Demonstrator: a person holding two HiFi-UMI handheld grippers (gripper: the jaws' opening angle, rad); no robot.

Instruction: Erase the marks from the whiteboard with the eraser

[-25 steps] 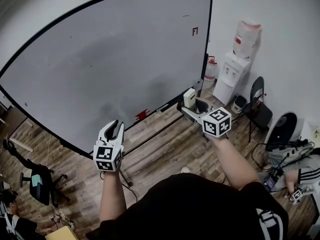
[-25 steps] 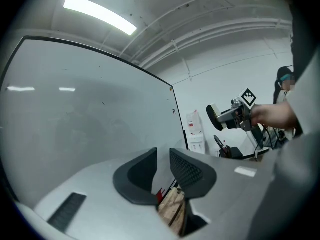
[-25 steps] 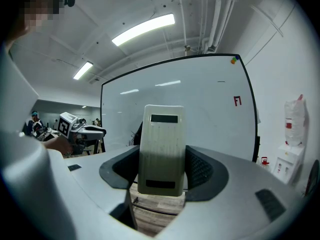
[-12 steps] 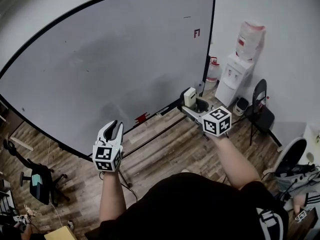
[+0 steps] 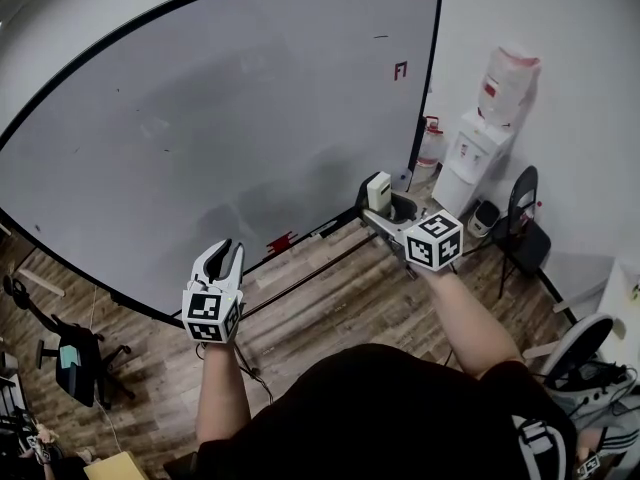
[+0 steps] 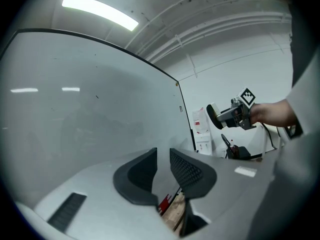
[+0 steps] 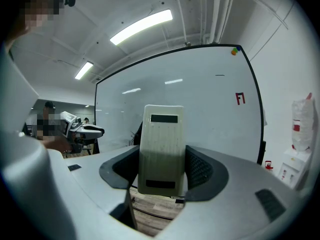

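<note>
Eraser gripped, marks lie up and ahead

The right gripper (image 7: 161,171) is clamped on the pale eraser (image 7: 161,149), which stands upright between its jaws. The whiteboard (image 5: 200,118) faces it, apart from the eraser. The red mark (image 5: 400,70) sits above and slightly right of the eraser, with a short dark dash (image 5: 381,37) higher still. The left gripper (image 5: 222,258), jaws slightly apart and empty, hangs farther from both marks, so the reach likely falls to the right hand. The only container is a water bottle (image 5: 508,83) off to the right; I cannot tell its contents.
</note>
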